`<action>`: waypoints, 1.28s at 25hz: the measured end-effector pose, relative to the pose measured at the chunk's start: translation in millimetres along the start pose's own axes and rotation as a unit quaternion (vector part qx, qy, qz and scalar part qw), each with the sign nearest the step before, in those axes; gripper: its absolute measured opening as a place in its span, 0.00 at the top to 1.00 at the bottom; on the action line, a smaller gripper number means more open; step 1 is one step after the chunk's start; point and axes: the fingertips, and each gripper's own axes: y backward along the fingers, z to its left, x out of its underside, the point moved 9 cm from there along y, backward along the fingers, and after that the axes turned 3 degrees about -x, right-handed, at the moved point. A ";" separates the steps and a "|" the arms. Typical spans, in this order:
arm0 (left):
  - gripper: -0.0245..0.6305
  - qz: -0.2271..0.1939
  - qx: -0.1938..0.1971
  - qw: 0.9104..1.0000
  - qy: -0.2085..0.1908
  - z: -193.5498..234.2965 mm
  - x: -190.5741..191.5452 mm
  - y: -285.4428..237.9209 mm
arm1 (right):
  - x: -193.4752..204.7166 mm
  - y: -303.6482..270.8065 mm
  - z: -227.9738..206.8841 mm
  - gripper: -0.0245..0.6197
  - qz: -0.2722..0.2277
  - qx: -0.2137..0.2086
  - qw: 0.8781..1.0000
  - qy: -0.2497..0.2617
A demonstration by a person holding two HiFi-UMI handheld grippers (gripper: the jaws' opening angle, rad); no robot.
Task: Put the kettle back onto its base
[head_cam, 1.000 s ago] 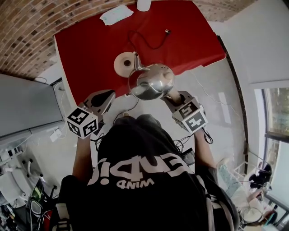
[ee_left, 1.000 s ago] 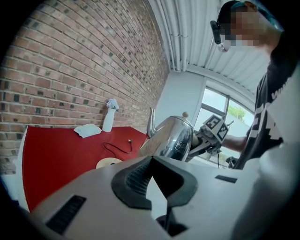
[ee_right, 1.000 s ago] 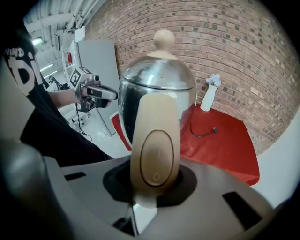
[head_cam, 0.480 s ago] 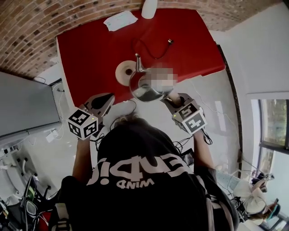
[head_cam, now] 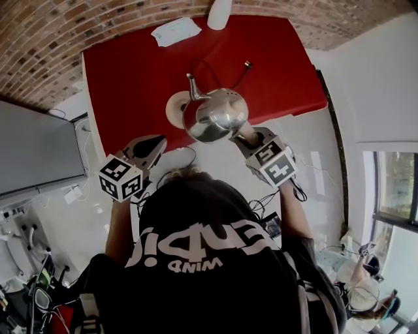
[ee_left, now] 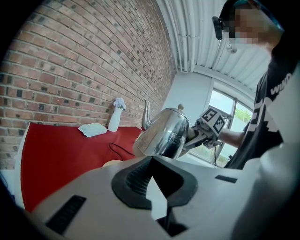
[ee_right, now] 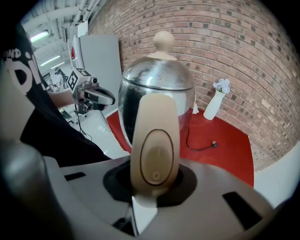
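Note:
A shiny steel kettle (head_cam: 219, 114) hangs in the air over the near edge of the red table (head_cam: 130, 72). My right gripper (head_cam: 245, 136) is shut on its beige handle (ee_right: 154, 154). The round beige base (head_cam: 172, 108) lies on the cloth just left of the kettle, partly hidden behind it. Its black cord (head_cam: 222, 72) trails away toward the back of the table. My left gripper (head_cam: 153, 145) hovers shut and empty off the table's near edge, to the left of the kettle (ee_left: 164, 133).
A white vase (head_cam: 219, 13) and a pale sheet of paper (head_cam: 173, 30) sit at the back of the table by the brick wall. A grey cabinet (head_cam: 32, 150) stands at the left. Pale floor lies below the table's near edge.
My right gripper has carried the kettle farther over the table, and it now sits level with the base and overlaps it. The left gripper has barely shifted.

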 end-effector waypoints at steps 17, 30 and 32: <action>0.95 -0.003 -0.017 1.000 0.005 1.6 -4.2 6.2 | -46.1 -45.8 -33.0 0.85 0.010 -0.021 0.999 0.033; 0.95 -0.010 -0.037 0.999 0.014 5.8 -1.2 22.1 | -48.7 -84.7 -41.1 0.85 0.045 -0.031 0.997 0.051; 0.95 -0.011 -0.041 0.999 0.015 8.2 -1.0 23.5 | -49.0 -90.9 -42.0 0.85 0.049 -0.034 0.997 0.051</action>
